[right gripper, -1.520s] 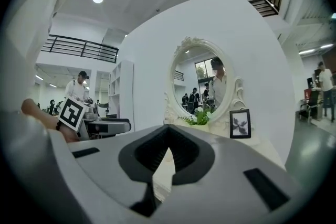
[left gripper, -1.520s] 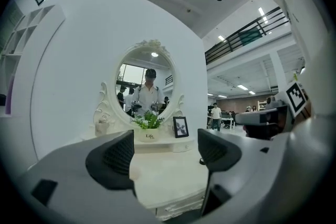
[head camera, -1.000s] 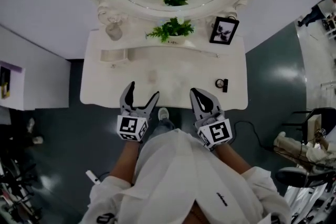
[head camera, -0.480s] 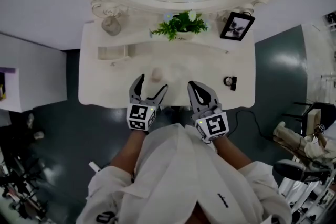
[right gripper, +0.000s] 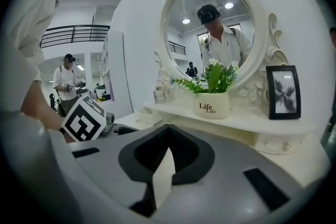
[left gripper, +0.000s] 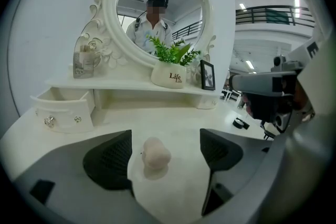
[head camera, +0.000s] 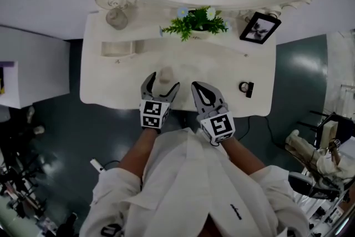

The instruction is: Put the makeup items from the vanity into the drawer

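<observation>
Pale pink egg-shaped makeup sponge (left gripper: 156,153) sits between left gripper (left gripper: 165,150)'s spread jaws, right of white open drawer (left gripper: 60,110). Likely soft, light; pinch mid-body. Right gripper (right gripper: 166,150) closed, empty.

"Life Life" on the white plant pot (right gripper: 212,105)

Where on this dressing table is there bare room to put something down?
Bare top lies left of the sponge, below the drawer, and between the plant and the black item. Crowded: front middle, where left tool and right tool hover.
</observation>
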### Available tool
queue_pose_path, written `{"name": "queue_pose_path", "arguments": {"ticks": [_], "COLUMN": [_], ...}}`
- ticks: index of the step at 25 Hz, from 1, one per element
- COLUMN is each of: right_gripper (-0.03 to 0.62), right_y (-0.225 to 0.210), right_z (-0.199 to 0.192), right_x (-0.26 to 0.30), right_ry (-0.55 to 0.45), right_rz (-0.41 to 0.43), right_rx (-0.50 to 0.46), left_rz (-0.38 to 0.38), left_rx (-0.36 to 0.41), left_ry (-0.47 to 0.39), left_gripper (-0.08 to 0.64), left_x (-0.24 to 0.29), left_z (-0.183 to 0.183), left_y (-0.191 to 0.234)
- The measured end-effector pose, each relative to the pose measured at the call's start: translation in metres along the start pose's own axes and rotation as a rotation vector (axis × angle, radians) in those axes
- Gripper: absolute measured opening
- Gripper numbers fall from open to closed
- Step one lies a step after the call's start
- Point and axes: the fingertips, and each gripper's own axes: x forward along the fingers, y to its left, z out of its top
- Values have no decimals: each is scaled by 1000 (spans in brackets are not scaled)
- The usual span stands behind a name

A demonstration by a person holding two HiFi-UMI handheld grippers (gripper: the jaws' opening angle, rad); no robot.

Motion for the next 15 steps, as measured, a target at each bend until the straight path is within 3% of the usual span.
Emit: {"name": "queue_pose_path", "arguments": {"ticks": [15], "right_gripper": [17], "right_y": [-13], "right_z": [-40], "right_x": [27], "right_ry": [91], "right_rz": [92], "right_rx": [32], "left_rz": [101], "left_rx": [-9], "left_ry": [116], "left_gripper": [387], "left_x": [28], "left_z": [-24], "left_y": [12]}}
